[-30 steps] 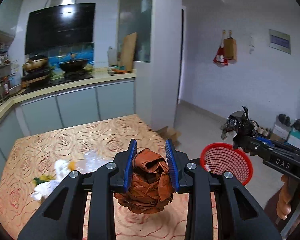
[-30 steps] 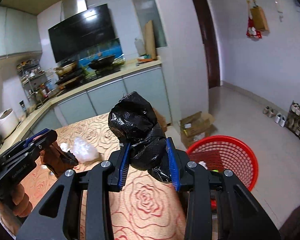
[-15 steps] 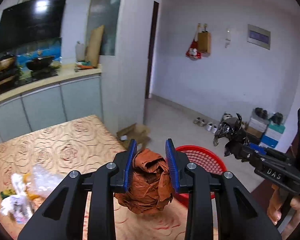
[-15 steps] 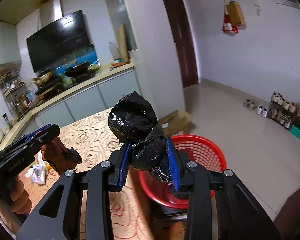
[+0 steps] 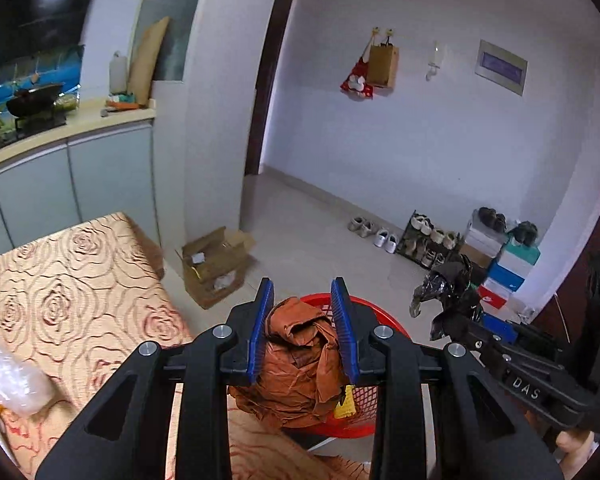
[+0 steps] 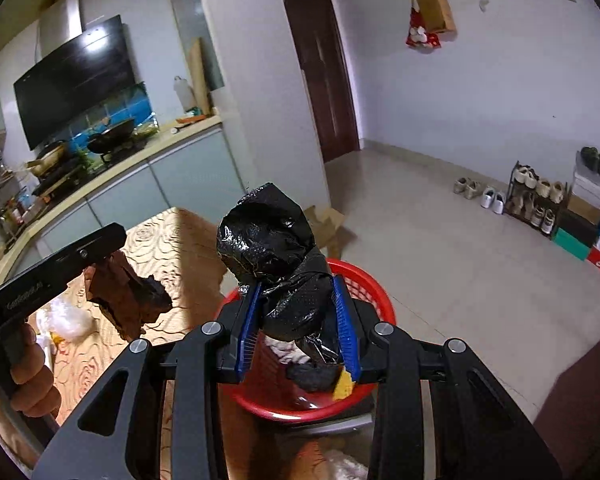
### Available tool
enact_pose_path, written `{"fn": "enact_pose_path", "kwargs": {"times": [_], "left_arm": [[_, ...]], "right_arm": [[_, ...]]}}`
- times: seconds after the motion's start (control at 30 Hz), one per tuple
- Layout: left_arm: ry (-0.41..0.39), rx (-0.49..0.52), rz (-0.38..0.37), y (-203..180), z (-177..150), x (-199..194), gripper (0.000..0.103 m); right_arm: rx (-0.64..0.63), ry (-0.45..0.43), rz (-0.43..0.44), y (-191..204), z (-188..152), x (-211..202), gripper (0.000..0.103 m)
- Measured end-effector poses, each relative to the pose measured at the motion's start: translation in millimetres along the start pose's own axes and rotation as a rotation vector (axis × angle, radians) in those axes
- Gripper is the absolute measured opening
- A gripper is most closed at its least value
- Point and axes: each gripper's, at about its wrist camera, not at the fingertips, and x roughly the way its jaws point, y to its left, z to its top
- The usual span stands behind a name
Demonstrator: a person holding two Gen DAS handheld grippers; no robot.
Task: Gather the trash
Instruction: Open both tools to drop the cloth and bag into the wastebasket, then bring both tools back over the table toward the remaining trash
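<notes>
My left gripper is shut on a crumpled brown paper wad, held over the near rim of the red mesh basket beside the table. My right gripper is shut on a crumpled black plastic bag, hanging above the same red basket. In the right wrist view the left gripper shows at the left with its brown wad over the table edge. In the left wrist view the right gripper shows at the right with the black bag. Yellow and white scraps lie inside the basket.
The table with a rose-patterned cloth holds a clear plastic bag at its left. A cardboard box stands on the floor past the table corner. Shoes and a rack line the far wall. Kitchen counter runs behind.
Both grippers have swung right, away from the table's middle, and now hang over the red basket. Each keeps its hold on its piece of trash.
</notes>
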Motion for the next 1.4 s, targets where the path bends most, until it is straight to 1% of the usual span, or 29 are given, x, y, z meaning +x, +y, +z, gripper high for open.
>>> {"fn": "enact_pose_path", "kwargs": {"times": [0.17, 0.5, 0.63, 0.8, 0.83, 0.87, 0.9, 0.93, 0.97, 1.07, 1.23, 1.4], "left_arm": [[0.041, -0.015, -0.033, -5, 1, 27, 0.029], [0.122, -0.019, -0.034, -10, -7, 77, 0.029], [0.142, -0.012, -0.036, -12, -7, 92, 0.029], [0.153, -0.003, -0.046, -15, -5, 104, 0.029], [0.155, -0.002, -0.047, -16, -5, 105, 0.031], [0.155, 0.000, -0.049, -17, -5, 107, 0.034], [0.154, 0.003, -0.049, -19, -5, 108, 0.037], [0.152, 0.006, -0.052, -20, -5, 108, 0.043], [0.148, 0.007, -0.053, -22, -5, 108, 0.047], [0.144, 0.013, -0.055, -24, -5, 105, 0.055], [0.127, 0.022, -0.042, -22, -6, 92, 0.061], [0.088, 0.029, -0.001, -15, -7, 68, 0.065]], "right_arm": [[0.008, 0.041, -0.024, -10, -3, 16, 0.034], [0.009, 0.119, -0.060, -18, -13, 56, 0.034], [0.010, 0.154, -0.075, -23, -19, 73, 0.034], [0.014, 0.173, -0.081, -26, -23, 86, 0.035], [0.016, 0.178, -0.080, -27, -23, 88, 0.036], [0.019, 0.180, -0.077, -27, -23, 89, 0.040], [0.025, 0.178, -0.078, -28, -24, 89, 0.048], [0.029, 0.172, -0.082, -29, -24, 88, 0.053], [0.031, 0.166, -0.084, -29, -24, 87, 0.053], [0.033, 0.164, -0.080, -30, -24, 86, 0.053], [0.042, 0.146, -0.069, -30, -23, 74, 0.053], [0.039, 0.123, -0.054, -25, -22, 60, 0.053]]}}
